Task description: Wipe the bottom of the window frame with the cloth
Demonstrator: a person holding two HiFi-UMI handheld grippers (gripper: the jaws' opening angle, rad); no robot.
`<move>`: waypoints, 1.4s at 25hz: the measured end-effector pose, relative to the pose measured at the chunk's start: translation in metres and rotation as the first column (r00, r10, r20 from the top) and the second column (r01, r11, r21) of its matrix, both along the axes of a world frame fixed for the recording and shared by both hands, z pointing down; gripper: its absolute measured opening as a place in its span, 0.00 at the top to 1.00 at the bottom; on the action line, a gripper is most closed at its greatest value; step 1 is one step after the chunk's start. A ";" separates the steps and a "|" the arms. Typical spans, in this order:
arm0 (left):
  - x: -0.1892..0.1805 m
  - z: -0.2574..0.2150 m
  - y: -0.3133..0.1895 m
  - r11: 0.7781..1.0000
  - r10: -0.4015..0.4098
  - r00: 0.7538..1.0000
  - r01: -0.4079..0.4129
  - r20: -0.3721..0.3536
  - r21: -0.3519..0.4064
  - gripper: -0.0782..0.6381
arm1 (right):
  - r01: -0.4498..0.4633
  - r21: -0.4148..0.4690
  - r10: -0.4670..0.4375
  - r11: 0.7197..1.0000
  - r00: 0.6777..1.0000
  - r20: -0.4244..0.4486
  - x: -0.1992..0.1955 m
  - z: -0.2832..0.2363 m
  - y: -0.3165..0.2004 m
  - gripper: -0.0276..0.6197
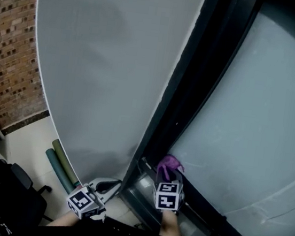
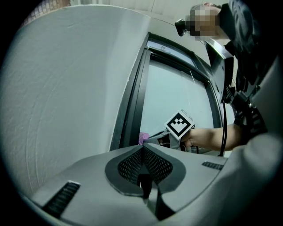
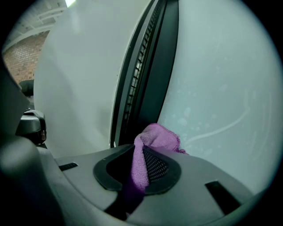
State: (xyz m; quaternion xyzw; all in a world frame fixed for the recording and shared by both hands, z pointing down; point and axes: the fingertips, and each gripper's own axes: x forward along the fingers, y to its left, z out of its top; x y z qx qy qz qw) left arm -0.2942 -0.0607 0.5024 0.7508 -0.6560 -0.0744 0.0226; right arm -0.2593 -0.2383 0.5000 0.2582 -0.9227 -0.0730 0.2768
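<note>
The right gripper (image 3: 141,152) has its jaws clamped on the purple cloth (image 3: 157,137). The cloth runs lengthwise between them, and its bunched end pokes forward at the glass pane (image 1: 259,129), low in the corner of the dark window frame (image 1: 194,94). The frame's upright stands just left of the cloth, and the bottom rail (image 1: 199,219) stretches away to the right. The left gripper (image 2: 143,148), jaws pressed together on nothing, hangs near the white wall (image 1: 105,71).
</note>
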 end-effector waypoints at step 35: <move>0.079 0.003 -0.043 0.966 0.258 0.966 -0.258 -0.007 -0.016 0.89 | -0.318 -0.039 0.320 0.947 0.937 0.137 0.157 -0.005 -0.017 0.86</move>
